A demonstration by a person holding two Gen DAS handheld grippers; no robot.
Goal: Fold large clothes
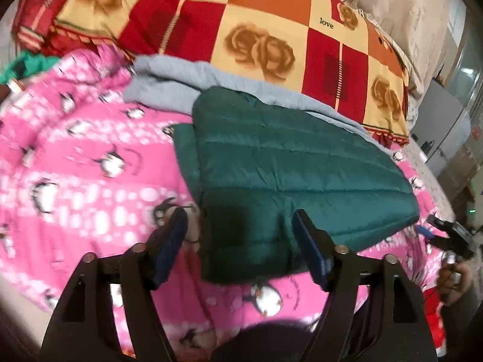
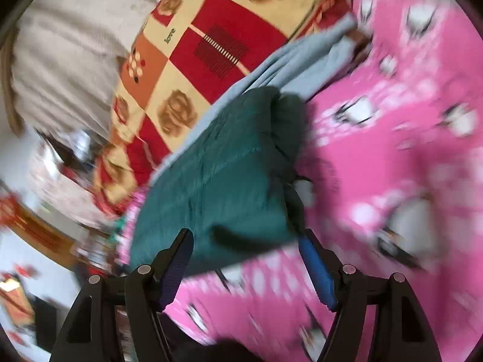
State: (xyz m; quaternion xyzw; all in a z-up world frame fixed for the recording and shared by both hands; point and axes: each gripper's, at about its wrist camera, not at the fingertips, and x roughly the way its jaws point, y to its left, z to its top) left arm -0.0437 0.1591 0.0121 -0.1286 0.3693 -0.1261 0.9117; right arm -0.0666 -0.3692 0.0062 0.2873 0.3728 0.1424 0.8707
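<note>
A dark green quilted jacket [image 1: 286, 163] lies folded into a rectangle on a pink penguin-print blanket [image 1: 84, 157]. A light blue garment [image 1: 169, 81] lies under and behind it. My left gripper [image 1: 238, 220] is open and empty, its fingers standing just above the jacket's near edge. In the right wrist view the green jacket [image 2: 223, 175] lies on the pink blanket [image 2: 392, 138] with the blue garment [image 2: 302, 57] behind it. My right gripper [image 2: 246, 238] is open and empty at the jacket's near corner. The right gripper [image 1: 449, 235] also shows at the right edge of the left wrist view.
A red, orange and cream patchwork quilt [image 1: 271, 36] with rose prints lies behind the clothes, also in the right wrist view [image 2: 187, 60]. A grey-white cover [image 2: 66, 60] lies beyond it. A green cloth [image 1: 27, 63] sits at the far left. Furniture [image 1: 446, 126] stands at the right.
</note>
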